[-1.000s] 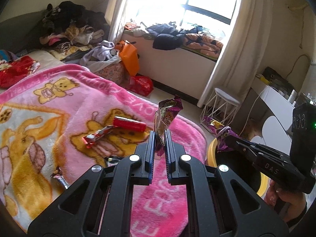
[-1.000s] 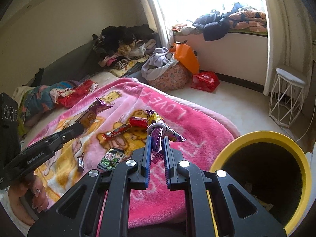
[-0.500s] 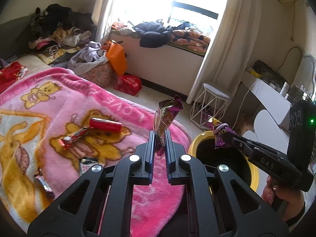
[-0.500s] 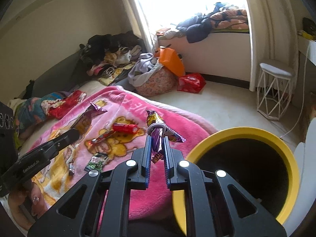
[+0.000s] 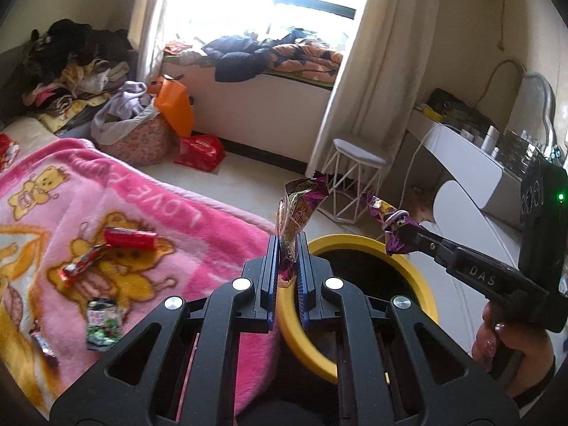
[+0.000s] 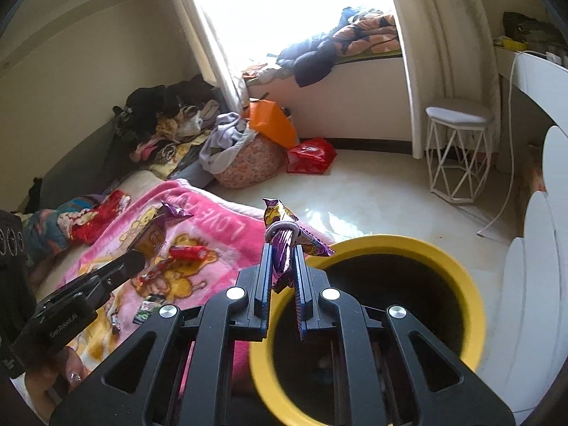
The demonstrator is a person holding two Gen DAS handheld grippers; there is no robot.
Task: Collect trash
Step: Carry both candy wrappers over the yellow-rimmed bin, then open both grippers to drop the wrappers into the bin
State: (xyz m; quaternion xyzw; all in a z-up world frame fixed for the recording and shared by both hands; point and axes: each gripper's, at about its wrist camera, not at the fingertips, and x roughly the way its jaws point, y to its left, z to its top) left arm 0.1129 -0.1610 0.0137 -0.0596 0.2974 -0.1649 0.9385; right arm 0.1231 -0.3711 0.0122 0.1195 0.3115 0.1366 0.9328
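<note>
Left gripper (image 5: 287,248): clamped tight on a gold-purple snack wrapper (image 5: 300,209), held upright at the bin's near rim.
Right gripper (image 6: 282,259): pinching a purple crumpled wrapper (image 6: 284,234), poised over the bin's edge.
Yellow bin (image 6: 458,269): on the floor, beside the bed.
Pink blanket (image 5: 170,209): red wrapper (image 5: 129,238), green packet (image 5: 103,323) and other scraps lie scattered here.
</note>
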